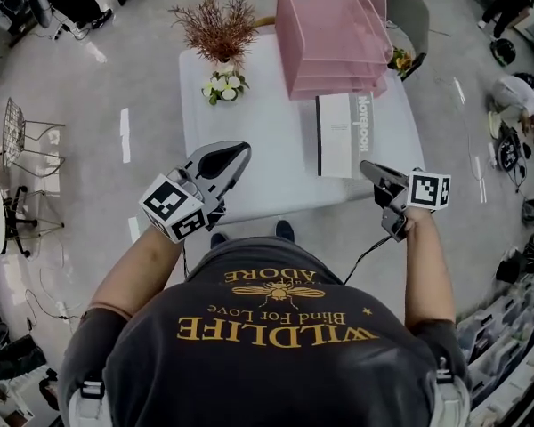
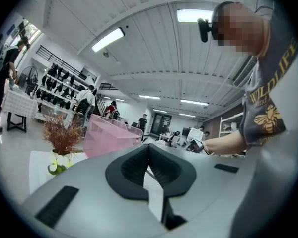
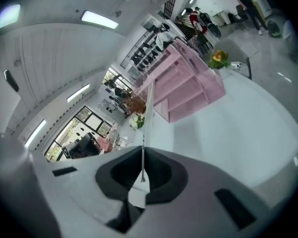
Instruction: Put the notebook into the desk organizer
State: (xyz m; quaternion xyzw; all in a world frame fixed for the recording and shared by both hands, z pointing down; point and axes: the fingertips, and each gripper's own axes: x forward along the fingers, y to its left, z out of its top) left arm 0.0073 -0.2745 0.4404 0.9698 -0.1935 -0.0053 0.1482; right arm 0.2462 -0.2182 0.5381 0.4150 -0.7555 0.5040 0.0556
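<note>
The notebook [image 1: 336, 136], white with a dark spine, lies flat on the white table [image 1: 249, 158], just in front of the pink desk organizer [image 1: 329, 34]. My right gripper [image 1: 367, 167] is at the notebook's near right corner. In the right gripper view its jaws [image 3: 142, 175] are shut on the notebook's thin edge [image 3: 148, 113], which runs toward the organizer [image 3: 184, 88]. My left gripper [image 1: 240, 149] hovers over the table's near left part, shut with nothing in it [image 2: 149, 147]. The organizer [image 2: 107, 135] shows beyond it.
A vase of dried stems [image 1: 218, 25] and a small white flower bunch [image 1: 224, 85] stand at the table's far left. Yellow flowers [image 1: 399, 59] and a grey chair [image 1: 409, 16] are behind the organizer's right side. People are on the floor at the right.
</note>
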